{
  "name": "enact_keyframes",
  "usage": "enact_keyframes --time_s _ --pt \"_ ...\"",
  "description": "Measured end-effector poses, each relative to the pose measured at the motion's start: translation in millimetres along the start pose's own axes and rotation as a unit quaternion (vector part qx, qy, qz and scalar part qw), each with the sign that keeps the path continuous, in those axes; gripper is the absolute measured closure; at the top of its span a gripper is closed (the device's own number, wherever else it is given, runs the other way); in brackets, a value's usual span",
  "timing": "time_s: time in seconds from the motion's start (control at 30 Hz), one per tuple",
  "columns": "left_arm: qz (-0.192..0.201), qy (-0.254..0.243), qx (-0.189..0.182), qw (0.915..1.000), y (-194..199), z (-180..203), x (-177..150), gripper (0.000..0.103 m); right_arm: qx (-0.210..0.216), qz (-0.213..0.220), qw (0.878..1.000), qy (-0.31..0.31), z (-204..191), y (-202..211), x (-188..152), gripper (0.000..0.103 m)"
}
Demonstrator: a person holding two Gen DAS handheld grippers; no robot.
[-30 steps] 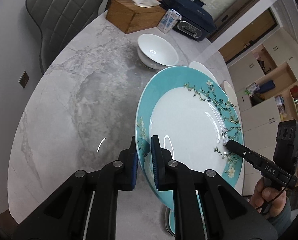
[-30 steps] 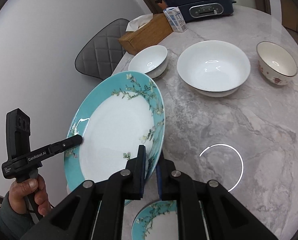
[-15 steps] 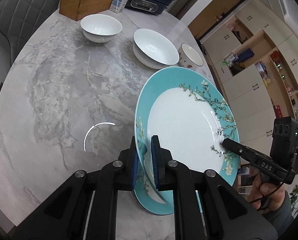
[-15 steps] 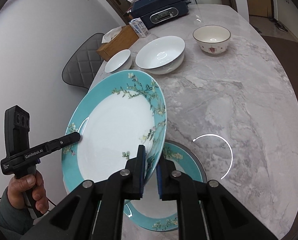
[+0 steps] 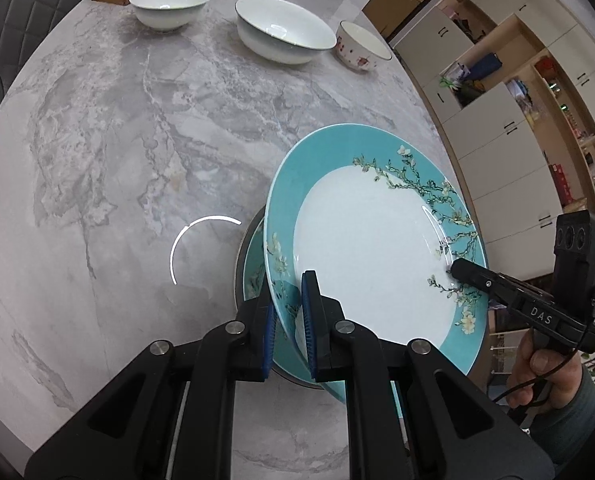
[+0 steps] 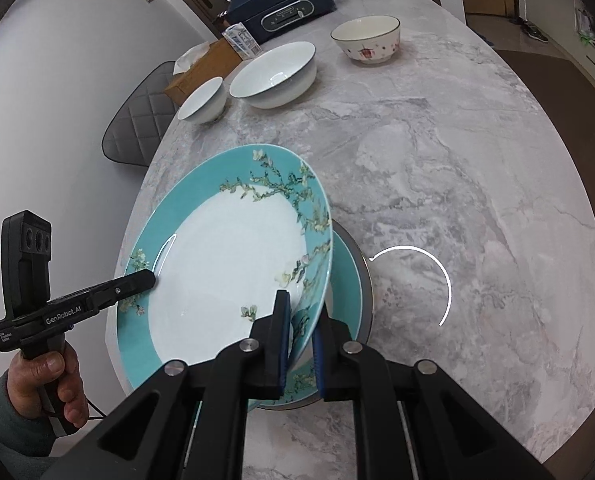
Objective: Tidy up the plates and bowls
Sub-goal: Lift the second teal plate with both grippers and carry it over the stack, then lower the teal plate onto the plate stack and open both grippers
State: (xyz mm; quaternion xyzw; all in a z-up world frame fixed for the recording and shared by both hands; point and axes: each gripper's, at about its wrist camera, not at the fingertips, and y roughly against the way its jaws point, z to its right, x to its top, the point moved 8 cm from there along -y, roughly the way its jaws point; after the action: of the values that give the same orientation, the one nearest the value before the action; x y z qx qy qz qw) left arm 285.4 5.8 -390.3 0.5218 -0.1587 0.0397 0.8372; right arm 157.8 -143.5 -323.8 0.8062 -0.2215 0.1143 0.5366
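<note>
fingers (image 5: 308,312) left: clamp plate (image 5: 369,248) rim | right (image 6: 282,320): clamp opposite rim

Glossy ceramic plate (image 5: 369,248), marble table (image 5: 137,128)

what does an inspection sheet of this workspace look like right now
surface: grey marble table, a ring of light reflected on it.
job's things: teal plate held tilted above a second teal plate lying flat; two white bowls and a patterned bowl at the far side, apart.
clutter: wooden tissue box, small carton, dark appliance.
grippers: left gripper and right gripper each clamp opposite rims of the tilted plate.
cables: a thin cable below the hand.
surroundings: grey chair, cupboards, white wall.
</note>
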Motion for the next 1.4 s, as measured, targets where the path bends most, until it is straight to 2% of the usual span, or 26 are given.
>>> enact_keyframes --time_s 0.2,0.4,0.53,0.7,0.8,0.93,1.0,1.07,1.17,1.2,1.23,1.27,1.3,1.4 --pt "-0.026 -0.005 0.014 0.9996 -32.5 -9.9 -20.0 0.092 -0.019 -0.012 1.000 -0.006 16.6 -21.4 -20.5 0.091" --pt "-0.035 -0.014 0.020 0.9991 -42.1 -10.3 -25.2 0.092 -0.029 -0.015 0.999 -0.004 25.7 -29.2 -26.7 0.091" --pt "-0.044 -0.014 0.020 0.9987 -45.2 -11.1 -23.9 0.092 -0.045 -0.014 0.999 0.024 23.4 -31.2 -24.2 0.090" --pt "-0.050 -0.024 0.026 0.9982 -48.8 -8.3 -26.3 0.092 -0.082 -0.029 0.994 0.062 22.8 -38.3 -31.3 0.082" --pt "-0.052 -0.021 0.026 0.9981 -51.4 -7.5 -25.2 0.091 -0.093 -0.040 0.992 0.073 23.4 -42.8 -34.4 0.077" --pt "-0.053 -0.020 0.029 0.9980 -51.3 -7.7 -24.5 0.090 -0.101 -0.040 0.990 0.084 22.1 -43.2 -34.3 0.076" --pt "-0.056 -0.019 0.032 0.9977 -51.6 -7.6 -24.6 0.090 -0.101 -0.045 0.990 0.089 20.9 -44.1 -34.8 0.070" --pt "-0.059 -0.016 0.030 0.9977 -51.2 -7.3 -24.5 0.087 -0.108 -0.051 0.987 0.109 16.6 -46.4 -35.6 0.065" --pt "-0.057 -0.007 0.019 0.9982 -49.2 -5.6 -24.5 0.075 -0.110 -0.054 0.985 0.119 12.1 -47.7 -37.2 0.060" --pt "-0.056 -0.005 0.015 0.9983 -47.8 -3.8 -24.2 0.063 -0.109 -0.054 0.985 0.120 11.5 -48.0 -36.9 0.055" --pt "-0.051 -0.005 0.012 0.9986 -44.8 -1.5 -22.5 0.045 -0.109 -0.053 0.985 0.121 10.7 -47.7 -36.5 0.052" --pt "-0.045 -0.003 0.013 0.9989 -41.5 -0.7 -21.0 0.038 -0.107 -0.051 0.985 0.121 10.0 -47.0 -35.3 0.045" --pt "-0.039 0.000 0.010 0.9992 -37.8 0.0 -18.7 0.035 -0.105 -0.049 0.986 0.120 9.9 -46.0 -33.9 0.039" --pt "-0.028 0.013 0.004 0.9995 -27.3 -2.1 -11.3 0.035 -0.101 -0.043 0.987 0.115 12.2 -41.6 -28.8 0.034"
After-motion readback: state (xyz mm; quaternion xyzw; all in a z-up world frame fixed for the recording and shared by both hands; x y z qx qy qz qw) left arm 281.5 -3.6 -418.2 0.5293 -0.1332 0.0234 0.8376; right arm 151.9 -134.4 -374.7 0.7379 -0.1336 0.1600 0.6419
